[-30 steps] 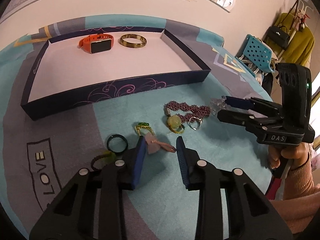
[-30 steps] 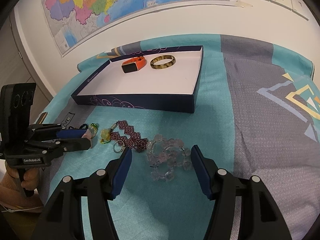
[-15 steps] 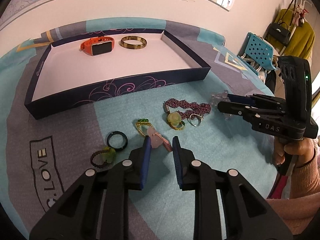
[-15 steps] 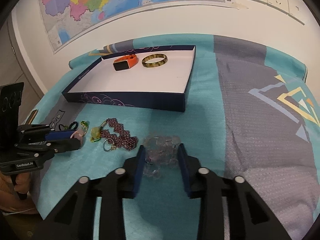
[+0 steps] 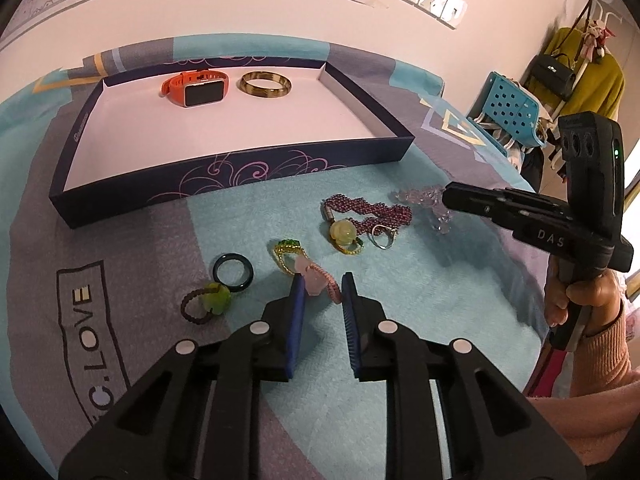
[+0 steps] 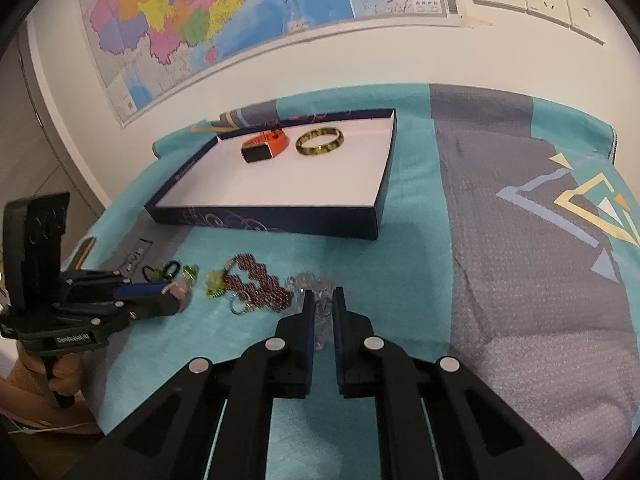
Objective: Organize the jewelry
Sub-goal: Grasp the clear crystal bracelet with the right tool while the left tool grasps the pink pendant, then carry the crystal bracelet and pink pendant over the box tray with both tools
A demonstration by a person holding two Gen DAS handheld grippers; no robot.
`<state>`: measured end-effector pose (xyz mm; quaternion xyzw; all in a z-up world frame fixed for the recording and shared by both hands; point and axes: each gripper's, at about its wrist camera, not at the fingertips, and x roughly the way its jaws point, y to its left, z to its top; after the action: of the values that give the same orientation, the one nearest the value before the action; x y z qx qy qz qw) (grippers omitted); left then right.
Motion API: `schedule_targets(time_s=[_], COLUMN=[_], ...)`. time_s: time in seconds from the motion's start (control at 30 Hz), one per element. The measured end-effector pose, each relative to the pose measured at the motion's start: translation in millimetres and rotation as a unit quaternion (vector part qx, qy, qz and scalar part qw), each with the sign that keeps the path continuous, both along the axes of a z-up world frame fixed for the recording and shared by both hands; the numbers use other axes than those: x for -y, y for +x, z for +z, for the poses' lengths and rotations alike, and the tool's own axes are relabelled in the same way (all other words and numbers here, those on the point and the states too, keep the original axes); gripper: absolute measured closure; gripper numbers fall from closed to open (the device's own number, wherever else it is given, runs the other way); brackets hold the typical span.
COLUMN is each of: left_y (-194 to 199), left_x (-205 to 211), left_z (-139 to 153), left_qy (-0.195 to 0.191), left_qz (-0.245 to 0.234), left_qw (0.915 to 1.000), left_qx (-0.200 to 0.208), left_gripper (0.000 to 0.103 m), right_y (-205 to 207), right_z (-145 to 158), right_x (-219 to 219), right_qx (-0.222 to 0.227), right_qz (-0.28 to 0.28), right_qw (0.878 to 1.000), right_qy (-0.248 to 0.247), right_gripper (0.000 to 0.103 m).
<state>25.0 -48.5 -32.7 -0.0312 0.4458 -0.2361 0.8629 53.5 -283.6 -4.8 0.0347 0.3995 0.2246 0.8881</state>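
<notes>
The left gripper [image 5: 322,285] has its blue pads closing on the pink braided bracelet with a pale pink charm [image 5: 318,278], which lies between the tips on the teal and grey cloth [image 5: 400,320]. A second ago those pads stood well apart. Only the left view shows the person's right hand [image 5: 576,300] in a pink sleeve and, to the left of the left tongs, the dark green ring [image 5: 233,273] and the brown cord ring with a green charm [image 5: 206,305].

The right gripper [image 6: 321,304] is clamped on the clear crystal bead bracelet [image 6: 316,292], which a second ago lay in a loose loop between wide-open fingers. Only the right view shows the wall map [image 6: 240,12].

Beyond both tongs sits the navy tray with a white floor [image 5: 224,172], holding an orange smartwatch [image 5: 196,88] and a gold bangle [image 5: 264,85].
</notes>
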Motion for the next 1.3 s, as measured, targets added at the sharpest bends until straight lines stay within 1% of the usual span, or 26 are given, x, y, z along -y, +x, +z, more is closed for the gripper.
schedule_targets(time_s=[0.1, 0.2, 0.33, 0.7, 1.03, 1.3], left_y=[-1.9, -3.7, -7.2, -12.2, 3.2, 27.9], left_x=[-1.5, -2.5, -4.2, -11.0, -22.1, -34.5], left_z=[1.8, 4.7, 9.1, 27.9, 44.9, 53.9], left_qy=[-0.002, -0.004, -0.007, -0.01, -0.005, -0.008], left_qz=[0.001, 0.001, -0.001, 0.003, 0.022, 0.039], left_qw=[1.0, 1.0, 0.9999, 0.9993, 0.9982, 0.9975], left_qx=[0.002, 0.006, 0.011, 0.035, 0.056, 0.059], left_gripper=[0.084, 0.084, 0.084, 0.084, 0.084, 0.084], right_y=[-0.9, -1.8, -2.4, -2.3, 14.8, 38.9], right_z=[7.3, 13.7, 20.7, 45.3, 65.3, 67.8], right_x=[4.4, 5.4, 8.0, 3.9, -10.4, -24.4], right_qx=[0.006, 0.014, 0.02, 0.051, 0.075, 0.078], right_qz=[-0.001, -0.002, 0.0, 0.009, 0.026, 0.033], right_qw=[1.0, 1.0, 0.999, 0.997, 0.995, 0.995], right_qy=[0.019, 0.022, 0.042, 0.055, 0.058, 0.054], right_gripper=[0.096, 0.096, 0.096, 0.096, 0.096, 0.096])
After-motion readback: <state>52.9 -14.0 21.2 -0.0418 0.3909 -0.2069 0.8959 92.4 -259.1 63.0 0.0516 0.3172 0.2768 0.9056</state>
